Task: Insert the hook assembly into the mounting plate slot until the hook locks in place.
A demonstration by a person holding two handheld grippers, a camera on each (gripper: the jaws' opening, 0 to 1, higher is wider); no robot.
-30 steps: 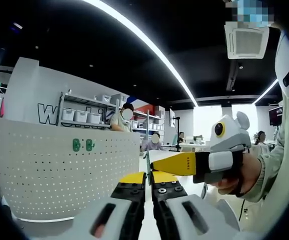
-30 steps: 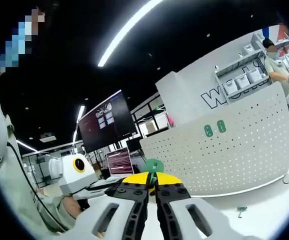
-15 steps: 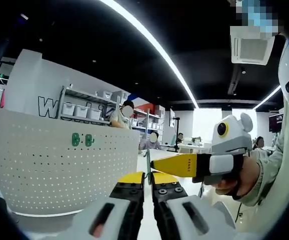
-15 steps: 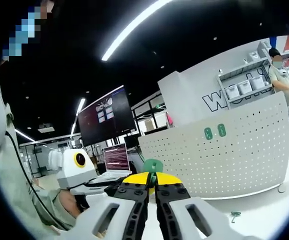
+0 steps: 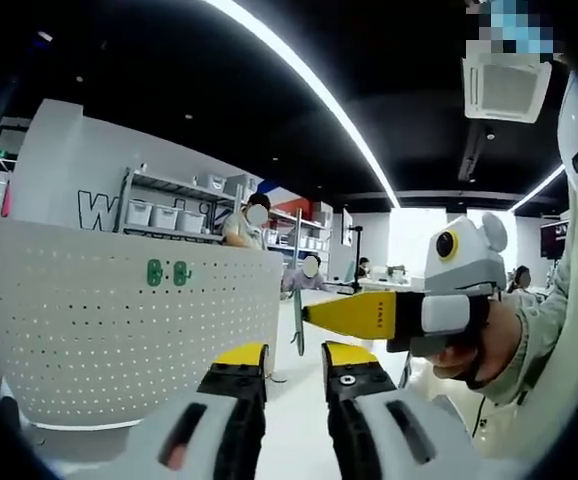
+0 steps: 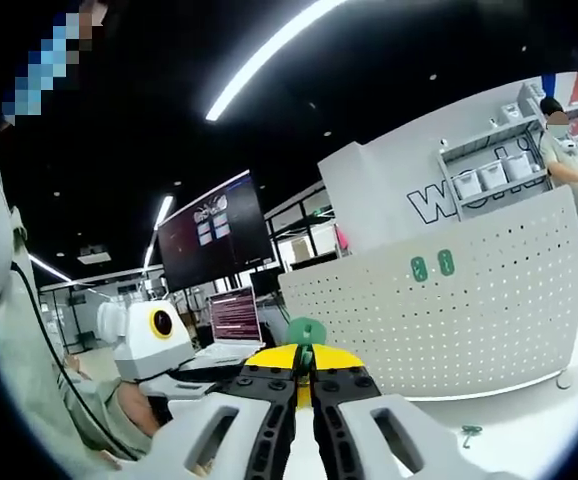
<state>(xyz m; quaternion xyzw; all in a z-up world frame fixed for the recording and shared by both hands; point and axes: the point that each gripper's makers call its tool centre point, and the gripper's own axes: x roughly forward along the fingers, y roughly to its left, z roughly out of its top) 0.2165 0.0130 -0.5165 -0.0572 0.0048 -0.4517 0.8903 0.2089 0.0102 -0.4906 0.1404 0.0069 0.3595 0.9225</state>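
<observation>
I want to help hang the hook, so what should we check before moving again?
1. Right gripper shut on the small green plastic hook: ok.
2. Left gripper fingers open and apart from the hook: ok.
3. White perforated mounting plate in sight: ok.
4. Bare holes around the two green clips already on the plate: ok.
5. Hook lined up with a slot: not ok, it is held away from the plate.
6. Which way the hook's catch faces: cannot tell.

Dark ceiling [image 5: 169, 70], light strip [image 5: 309, 90], shelving [image 5: 169, 210]
</observation>
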